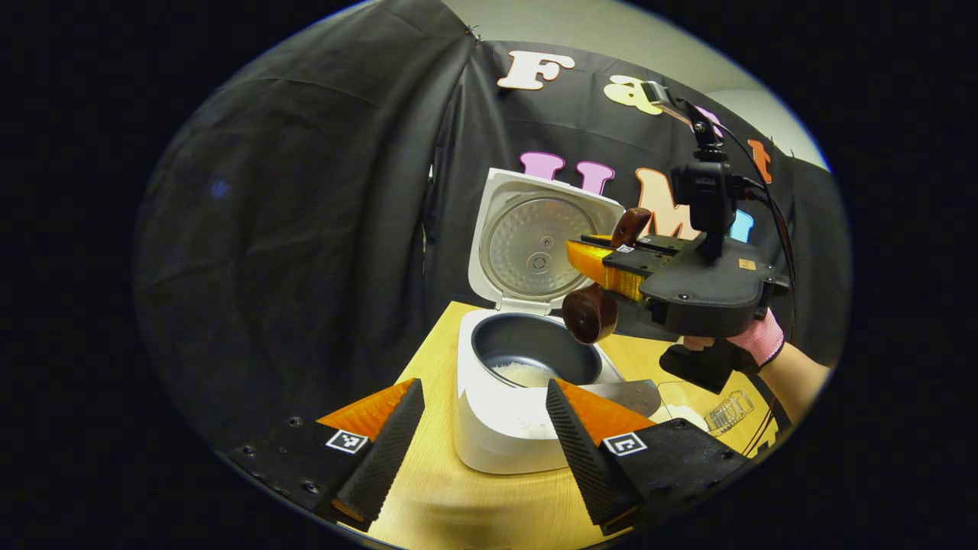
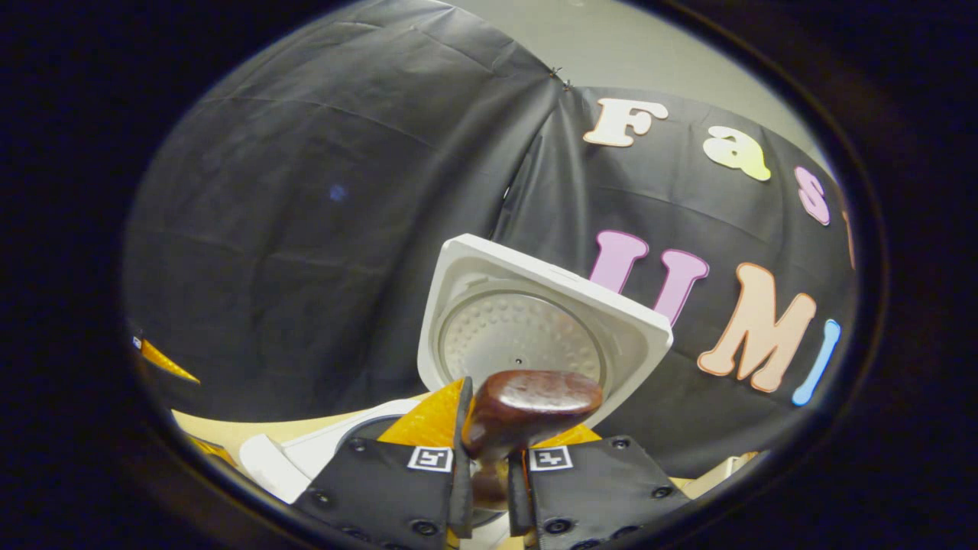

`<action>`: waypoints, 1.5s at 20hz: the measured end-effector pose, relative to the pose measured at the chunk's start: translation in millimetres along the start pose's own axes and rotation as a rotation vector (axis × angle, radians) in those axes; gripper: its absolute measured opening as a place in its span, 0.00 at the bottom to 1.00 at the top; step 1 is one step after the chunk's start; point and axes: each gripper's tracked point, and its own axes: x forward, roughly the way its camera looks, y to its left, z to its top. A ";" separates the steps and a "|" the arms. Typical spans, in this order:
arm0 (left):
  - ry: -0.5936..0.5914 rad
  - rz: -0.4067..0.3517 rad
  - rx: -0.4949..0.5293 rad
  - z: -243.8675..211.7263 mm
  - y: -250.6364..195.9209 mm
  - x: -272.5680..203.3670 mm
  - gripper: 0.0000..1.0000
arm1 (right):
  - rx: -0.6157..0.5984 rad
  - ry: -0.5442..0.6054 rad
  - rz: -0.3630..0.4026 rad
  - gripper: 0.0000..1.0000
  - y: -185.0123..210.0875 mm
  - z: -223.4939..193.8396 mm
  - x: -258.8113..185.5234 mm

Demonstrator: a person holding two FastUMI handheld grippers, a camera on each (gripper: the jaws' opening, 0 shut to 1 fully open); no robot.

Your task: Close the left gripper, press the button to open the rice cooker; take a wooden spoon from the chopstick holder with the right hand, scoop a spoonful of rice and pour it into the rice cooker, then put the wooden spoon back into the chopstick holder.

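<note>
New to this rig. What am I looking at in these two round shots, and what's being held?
No robot arm here: a person holds a hand-held pair of tongs in each hand, each with a fisheye camera looking along its fingers. The left gripper view shows the left tongs open over a wooden table, facing a white rice cooker with its lid up and some rice in the pot. Farther off, a gloved hand holds the right tongs. The right gripper view shows those tongs clamping a wooden spoon.
</note>
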 end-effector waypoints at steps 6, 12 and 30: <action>-0.009 -0.022 0.026 3.6 -13.3 -0.6 0.95 | 0.327 0.018 0.004 0.21 -34.0 -0.5 -10.4; -0.009 -0.062 0.054 1.5 -41.7 0.0 0.95 | 0.660 0.054 -0.026 0.21 -90.7 -20.4 -52.0; 0.001 -0.116 0.104 2.7 -130.2 19.5 0.95 | 0.700 0.088 -0.540 0.20 -378.0 -147.7 -279.4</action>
